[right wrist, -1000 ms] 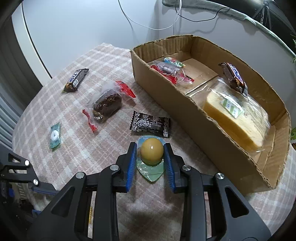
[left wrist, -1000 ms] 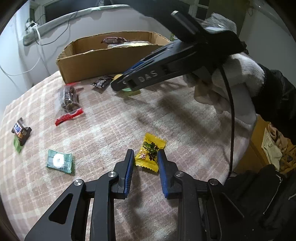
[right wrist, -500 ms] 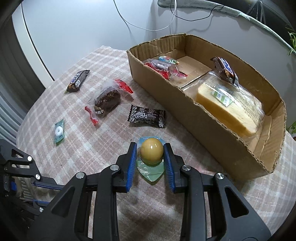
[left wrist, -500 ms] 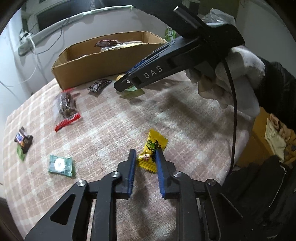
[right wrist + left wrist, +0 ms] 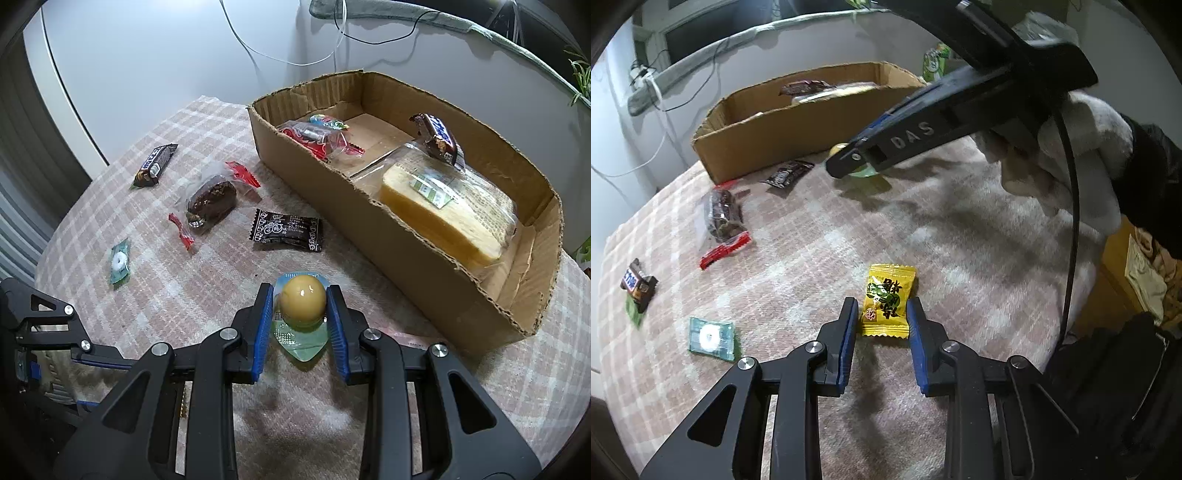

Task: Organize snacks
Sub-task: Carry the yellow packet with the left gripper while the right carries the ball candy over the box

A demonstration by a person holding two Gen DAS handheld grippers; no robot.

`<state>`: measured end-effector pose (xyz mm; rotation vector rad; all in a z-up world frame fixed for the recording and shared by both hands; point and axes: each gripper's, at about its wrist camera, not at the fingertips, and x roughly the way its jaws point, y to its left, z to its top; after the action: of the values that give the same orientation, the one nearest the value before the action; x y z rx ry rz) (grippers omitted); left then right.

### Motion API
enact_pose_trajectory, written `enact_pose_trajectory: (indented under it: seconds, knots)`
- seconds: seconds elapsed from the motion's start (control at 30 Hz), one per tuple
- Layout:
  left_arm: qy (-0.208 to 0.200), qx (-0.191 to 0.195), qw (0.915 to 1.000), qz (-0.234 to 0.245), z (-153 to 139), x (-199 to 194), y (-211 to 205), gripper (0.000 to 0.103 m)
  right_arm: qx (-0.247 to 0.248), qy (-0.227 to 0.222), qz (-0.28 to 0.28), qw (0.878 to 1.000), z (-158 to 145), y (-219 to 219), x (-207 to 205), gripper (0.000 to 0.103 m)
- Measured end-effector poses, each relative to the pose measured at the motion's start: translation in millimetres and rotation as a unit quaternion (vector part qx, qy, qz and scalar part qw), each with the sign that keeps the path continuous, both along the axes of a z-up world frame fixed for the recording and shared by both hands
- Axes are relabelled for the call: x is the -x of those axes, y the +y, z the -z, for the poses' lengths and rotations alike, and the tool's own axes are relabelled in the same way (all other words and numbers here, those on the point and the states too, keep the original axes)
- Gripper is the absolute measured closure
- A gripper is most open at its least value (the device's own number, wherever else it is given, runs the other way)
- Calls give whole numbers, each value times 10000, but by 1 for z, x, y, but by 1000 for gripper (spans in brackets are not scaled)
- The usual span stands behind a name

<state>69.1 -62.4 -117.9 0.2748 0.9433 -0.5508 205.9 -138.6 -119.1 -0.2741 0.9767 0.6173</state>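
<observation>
The left tongs (image 5: 881,321) have spread open again around the yellow candy (image 5: 887,301) — right tongs (image 5: 300,312) still clamp the egg-shaped snack (image 5: 303,301).

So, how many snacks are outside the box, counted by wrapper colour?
Yellow packet: 1
Green mint: 1
Black packet: 1
Clear wrap, red ends: 1
Dark chocolate bar: 1
Pale green cup with yellow ball: 1
Total: 6

Yellow candy wrapper (image 5: 887,301); pink-and-white plaid tablecloth (image 5: 820,236); brown cardboard box (image 5: 436,258).

Checked tablecloth (image 5: 207,273), white cables (image 5: 295,55) on wall, grey bar (image 5: 713,48)
</observation>
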Motion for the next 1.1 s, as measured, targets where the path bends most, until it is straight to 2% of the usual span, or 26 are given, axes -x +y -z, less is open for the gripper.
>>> enact_pose_trajectory:
  seconds: [0.1, 0.43, 0.73, 1.1]
  knots:
    - [-32, 207, 9996, -184, -7, -2, 7, 78, -56, -40, 3, 10000, -5, -2, 3, 73]
    - [-309, 505, 9958, -695, -32, -19, 29, 78, -300, -228, 85, 9993, -30, -17, 12, 73]
    - [-700, 781, 9878, -1150, -57, -65, 42, 78, -548, -421, 313, 9971, -57, -39, 4, 73]
    - [-982, 895, 9821, -1334, -78, -118, 41, 78, -624, -679, 711, 9932, -79, -66, -30, 73]
